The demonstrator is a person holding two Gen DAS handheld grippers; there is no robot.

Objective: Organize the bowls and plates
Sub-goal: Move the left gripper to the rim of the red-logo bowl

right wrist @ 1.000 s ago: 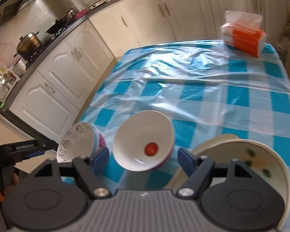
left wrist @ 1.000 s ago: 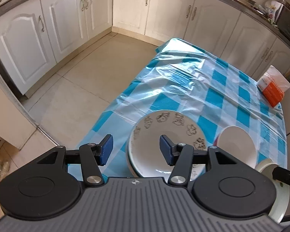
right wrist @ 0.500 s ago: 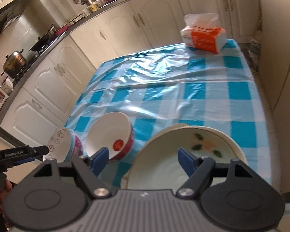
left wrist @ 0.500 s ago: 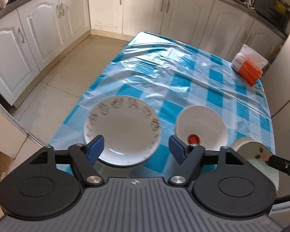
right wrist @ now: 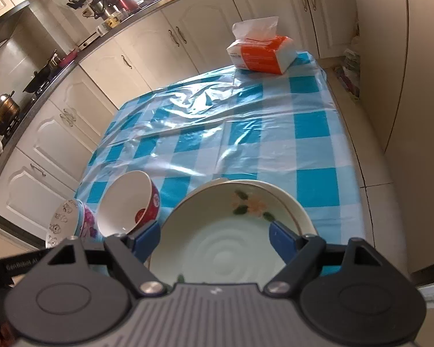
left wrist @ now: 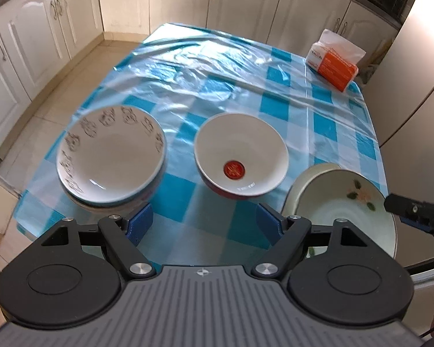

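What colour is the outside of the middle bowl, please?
Red: the middle bowl has a red outside with white markings, clearest in the right wrist view.

Partly legible white lettering, "GenRobot.AI", stands on the black gripper body (right wrist: 20, 267) at the right wrist view's left edge. Dark print on the orange-and-white tissue pack (left wrist: 334, 68) is too small to read.

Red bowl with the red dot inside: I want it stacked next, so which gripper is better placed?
Left. The left gripper faces the red bowl, jaws open; the right gripper sits over the flowered plate.
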